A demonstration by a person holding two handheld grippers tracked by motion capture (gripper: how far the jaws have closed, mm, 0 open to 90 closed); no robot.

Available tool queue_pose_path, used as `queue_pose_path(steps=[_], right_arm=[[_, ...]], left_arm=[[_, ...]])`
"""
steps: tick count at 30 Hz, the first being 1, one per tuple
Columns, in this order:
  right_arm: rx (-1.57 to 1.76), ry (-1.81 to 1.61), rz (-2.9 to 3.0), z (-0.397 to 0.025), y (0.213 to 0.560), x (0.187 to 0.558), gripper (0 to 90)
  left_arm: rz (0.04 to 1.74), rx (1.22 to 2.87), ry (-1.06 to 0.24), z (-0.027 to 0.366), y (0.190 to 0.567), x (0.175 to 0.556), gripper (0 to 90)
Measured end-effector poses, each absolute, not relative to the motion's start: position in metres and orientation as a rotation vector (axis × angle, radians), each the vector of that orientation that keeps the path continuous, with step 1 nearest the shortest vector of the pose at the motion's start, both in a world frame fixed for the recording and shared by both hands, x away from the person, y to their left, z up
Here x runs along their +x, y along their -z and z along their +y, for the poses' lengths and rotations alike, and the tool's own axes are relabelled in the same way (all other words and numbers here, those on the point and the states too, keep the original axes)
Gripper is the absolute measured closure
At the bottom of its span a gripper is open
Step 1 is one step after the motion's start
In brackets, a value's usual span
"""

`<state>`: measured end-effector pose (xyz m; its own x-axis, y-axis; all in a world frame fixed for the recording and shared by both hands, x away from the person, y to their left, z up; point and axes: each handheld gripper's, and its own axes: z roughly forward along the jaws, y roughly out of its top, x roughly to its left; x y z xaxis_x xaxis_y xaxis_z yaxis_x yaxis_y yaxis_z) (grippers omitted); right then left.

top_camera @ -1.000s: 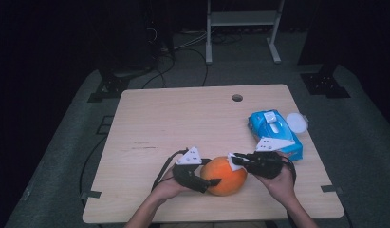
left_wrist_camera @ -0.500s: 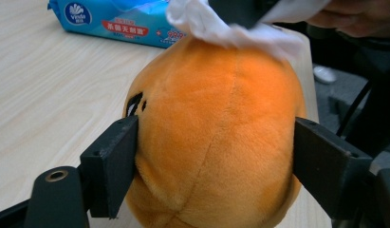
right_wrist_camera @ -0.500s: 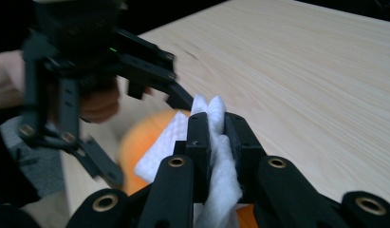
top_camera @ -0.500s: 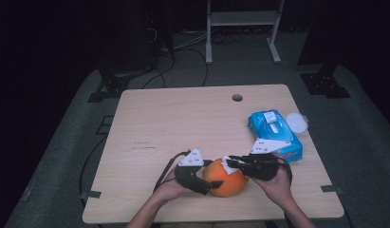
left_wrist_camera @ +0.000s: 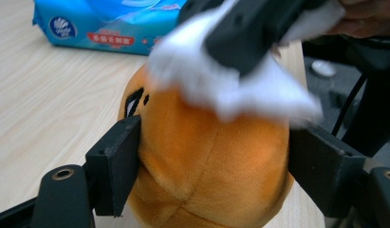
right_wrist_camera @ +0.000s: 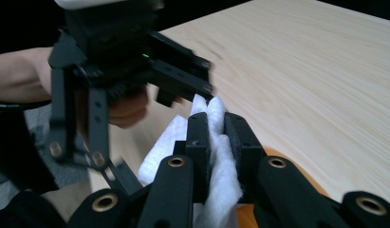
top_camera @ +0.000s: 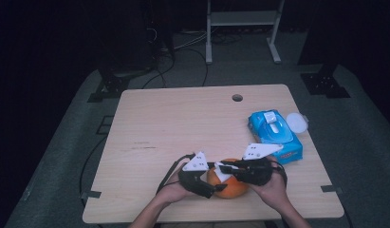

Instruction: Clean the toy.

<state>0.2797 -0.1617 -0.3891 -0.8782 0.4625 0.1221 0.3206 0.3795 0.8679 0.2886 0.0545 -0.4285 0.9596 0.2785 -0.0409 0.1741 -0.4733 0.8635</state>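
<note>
Near the front edge of the bench (top_camera: 150, 118), my two forearms came in from below and angled toward each other, hands meeting over the orange plush toy (top_camera: 229, 186). My left gripper (top_camera: 202, 183) lay low and level, pointing to the right, its fingers (left_wrist_camera: 116, 164) pressed against the toy's two sides — holding it firmly. My right gripper (top_camera: 230, 168) reached leftward across the top of the toy, fingers (right_wrist_camera: 198, 142) narrow and pinched on a white wipe (right_wrist_camera: 216, 142) that rested on the plush.

Seen from my left gripper, the toy (left_wrist_camera: 207, 156) sat upright on the wood, rounded, its seams running down from the top and a dark face mark turned to the left, away from me; the wipe (left_wrist_camera: 230, 90) draped over its crown. I could not tell a clear long axis — it looked near round.

My right gripper view showed the folded wipe standing between the fingers and my left gripper (right_wrist_camera: 107, 85) just beyond. From above, a blue wipe pack (top_camera: 274, 135) lay to the right, a white lid (top_camera: 297, 122) just beside it.
</note>
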Motion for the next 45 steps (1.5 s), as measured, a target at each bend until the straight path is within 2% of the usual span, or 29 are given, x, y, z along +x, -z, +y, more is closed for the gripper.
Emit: queue_pose_path(steps=[4, 12, 18, 28, 36, 45], right_arm=[[0.666, -1.450, 2.497, -0.156, 0.389, 0.276, 80.1], [0.832, -1.442, 2.422, -0.194, 0.393, 0.290, 80.4], [0.764, -1.427, 2.443, -0.179, 0.390, 0.284, 80.3], [0.941, -1.453, 2.404, -0.225, 0.399, 0.296, 80.4], [0.840, -1.459, 2.421, -0.197, 0.394, 0.291, 80.2], [0.927, -1.440, 2.391, -0.215, 0.401, 0.300, 80.4]], left_arm=[[0.329, 2.078, -0.119, 0.061, 0.431, 0.290, 24.1], [0.330, 2.064, -0.091, 0.065, 0.434, 0.296, 24.2], [0.353, 2.086, -0.102, 0.070, 0.433, 0.297, 24.3], [0.465, 2.021, -0.038, 0.089, 0.437, 0.315, 25.9], [0.430, 2.060, -0.080, 0.081, 0.433, 0.307, 26.0], [0.452, 2.022, -0.059, 0.086, 0.435, 0.313, 26.9]])
